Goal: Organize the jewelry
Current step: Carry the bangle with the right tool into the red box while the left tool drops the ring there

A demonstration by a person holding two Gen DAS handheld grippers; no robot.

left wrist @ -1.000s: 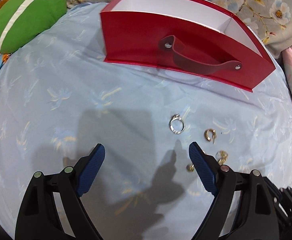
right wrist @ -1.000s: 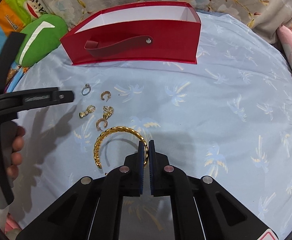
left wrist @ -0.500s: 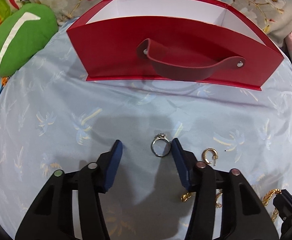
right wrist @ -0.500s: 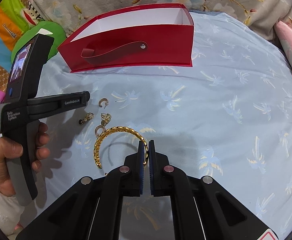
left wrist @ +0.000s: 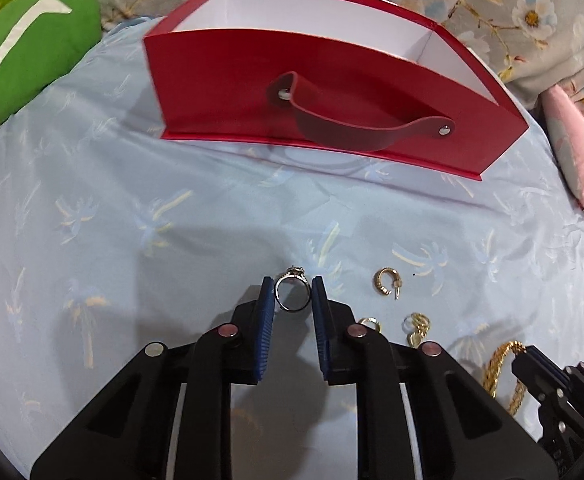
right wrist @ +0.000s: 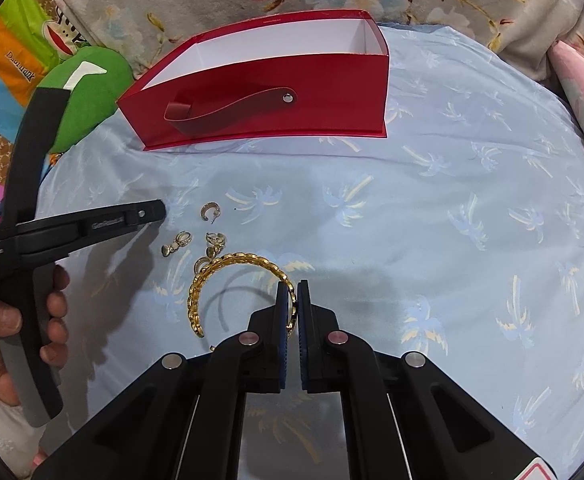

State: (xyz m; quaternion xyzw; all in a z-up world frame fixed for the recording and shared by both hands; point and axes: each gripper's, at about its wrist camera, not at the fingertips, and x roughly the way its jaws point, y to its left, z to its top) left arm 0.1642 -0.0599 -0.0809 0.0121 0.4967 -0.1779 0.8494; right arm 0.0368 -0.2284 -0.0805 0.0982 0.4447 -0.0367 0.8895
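The left gripper (left wrist: 292,286) clasped a thin silver ring (left wrist: 291,294) with a small stone cluster, lying on the blue cloth (left wrist: 132,220), while the right gripper (right wrist: 292,292) pinched a gold chain-link bangle (right wrist: 228,280).

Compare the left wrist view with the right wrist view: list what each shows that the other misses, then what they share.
Left wrist only: the silver ring between the left gripper's fingers, which flank it closely; contact is unclear.

Right wrist only: the hand holding the left gripper, and the right gripper seen shut on the gold bracelet.

Both: the red box, the loose gold earrings, the bracelet, the blue cloth and the green cushion.
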